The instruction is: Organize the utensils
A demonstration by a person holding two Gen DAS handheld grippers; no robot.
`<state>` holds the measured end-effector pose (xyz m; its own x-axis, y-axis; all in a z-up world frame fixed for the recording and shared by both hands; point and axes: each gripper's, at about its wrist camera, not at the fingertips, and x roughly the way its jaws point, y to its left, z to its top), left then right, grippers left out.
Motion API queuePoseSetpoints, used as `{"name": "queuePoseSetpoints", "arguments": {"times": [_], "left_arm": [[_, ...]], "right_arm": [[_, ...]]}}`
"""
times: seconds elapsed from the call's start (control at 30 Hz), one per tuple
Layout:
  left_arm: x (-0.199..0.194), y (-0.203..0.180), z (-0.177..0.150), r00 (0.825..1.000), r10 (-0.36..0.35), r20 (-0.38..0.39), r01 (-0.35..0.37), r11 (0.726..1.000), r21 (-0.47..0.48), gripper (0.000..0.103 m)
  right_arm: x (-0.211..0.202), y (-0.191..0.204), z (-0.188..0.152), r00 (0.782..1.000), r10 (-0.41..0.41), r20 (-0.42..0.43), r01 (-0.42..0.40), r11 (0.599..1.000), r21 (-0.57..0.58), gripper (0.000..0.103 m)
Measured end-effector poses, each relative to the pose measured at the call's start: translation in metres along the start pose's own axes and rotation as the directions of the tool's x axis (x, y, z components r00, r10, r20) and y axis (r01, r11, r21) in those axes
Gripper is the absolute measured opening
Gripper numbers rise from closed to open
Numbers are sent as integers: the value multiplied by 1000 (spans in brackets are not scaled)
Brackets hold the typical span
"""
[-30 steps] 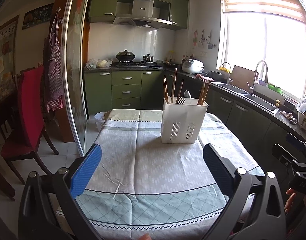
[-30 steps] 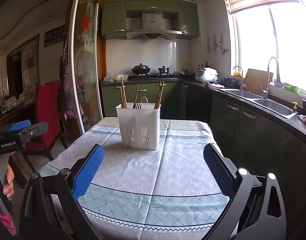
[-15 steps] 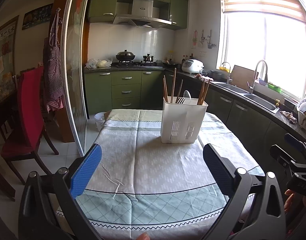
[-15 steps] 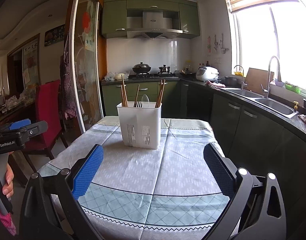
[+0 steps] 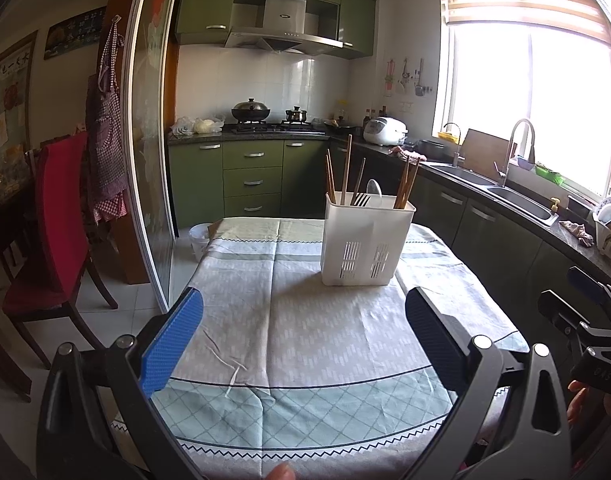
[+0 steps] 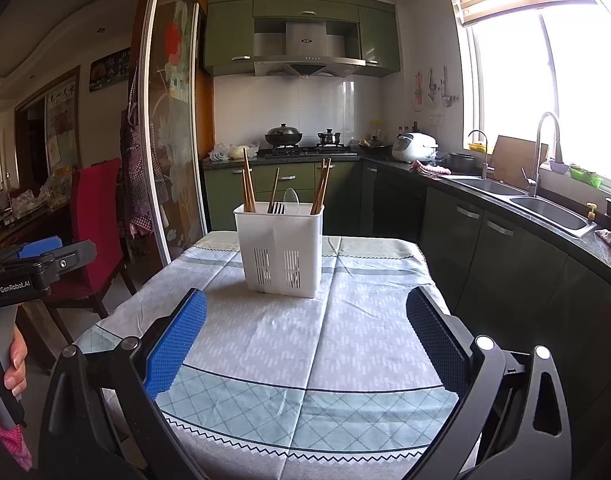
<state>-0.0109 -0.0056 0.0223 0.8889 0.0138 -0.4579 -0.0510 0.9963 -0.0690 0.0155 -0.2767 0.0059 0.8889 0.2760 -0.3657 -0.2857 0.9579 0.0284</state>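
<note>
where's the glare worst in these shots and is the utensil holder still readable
Left wrist view: the window is blown out to white, the fisheye bends the sliding door frame, yet the white utensil holder and its chopsticks stay sharp. Right wrist view: the window is overexposed too, the dining room at left is dim, and the holder is clear on the tablecloth.
</note>
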Motion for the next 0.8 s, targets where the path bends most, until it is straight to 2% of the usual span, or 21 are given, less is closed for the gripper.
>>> {"name": "queuePoseSetpoints", "arguments": {"times": [0.8], "left_arm": [[5,3,1,999,22,-28,-22,1000,-6,96]], "right_arm": [[4,-3,-4,1000,5,-8,-5,1000,-1,98]]}}
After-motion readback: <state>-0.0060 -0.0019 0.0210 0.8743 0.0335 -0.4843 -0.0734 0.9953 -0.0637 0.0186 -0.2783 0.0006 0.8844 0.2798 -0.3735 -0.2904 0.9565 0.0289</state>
